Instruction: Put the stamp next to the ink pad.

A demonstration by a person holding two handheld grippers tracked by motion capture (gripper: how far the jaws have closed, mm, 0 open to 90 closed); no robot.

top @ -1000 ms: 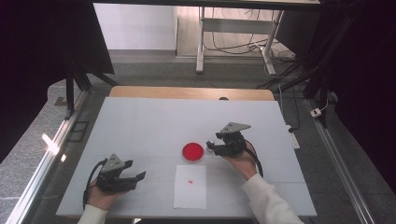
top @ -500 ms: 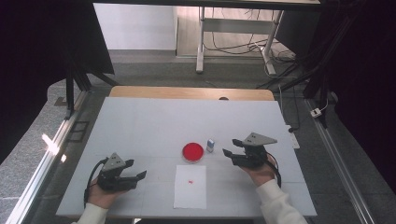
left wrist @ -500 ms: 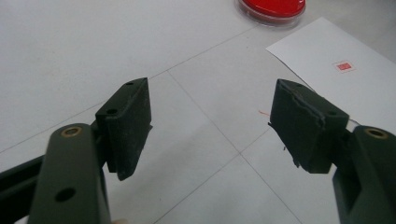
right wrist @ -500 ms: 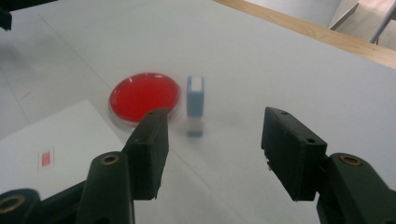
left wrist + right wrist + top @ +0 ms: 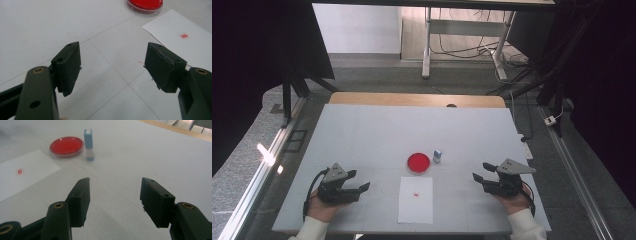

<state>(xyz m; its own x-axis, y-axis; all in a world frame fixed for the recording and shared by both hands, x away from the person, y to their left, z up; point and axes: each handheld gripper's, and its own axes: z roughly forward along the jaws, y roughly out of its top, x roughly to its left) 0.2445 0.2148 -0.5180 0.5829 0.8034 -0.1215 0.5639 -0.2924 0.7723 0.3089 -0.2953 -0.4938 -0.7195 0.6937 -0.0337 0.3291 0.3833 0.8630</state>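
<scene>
A round red ink pad point(image 5: 418, 162) sits mid-table, with a small blue-and-white stamp point(image 5: 437, 155) upright just to its right. A white paper sheet point(image 5: 416, 199) bearing a small red stamp mark point(image 5: 416, 194) lies in front of the pad. My left gripper point(image 5: 363, 187) rests near the front left of the table, open and empty. My right gripper point(image 5: 476, 177) is at the front right, open and empty, well clear of the stamp. The right gripper view shows the stamp point(image 5: 89, 144) beside the pad point(image 5: 66, 146), and the left gripper view shows the pad point(image 5: 145, 4) and the paper point(image 5: 182, 47).
The white table point(image 5: 362, 135) has a wooden strip along its far edge point(image 5: 417, 99). Metal rails run along both sides. A desk frame and cables stand on the floor beyond.
My right gripper let go of the stamp, left it standing beside the ink pad, and drew back toward the front right. The left gripper stayed put.
</scene>
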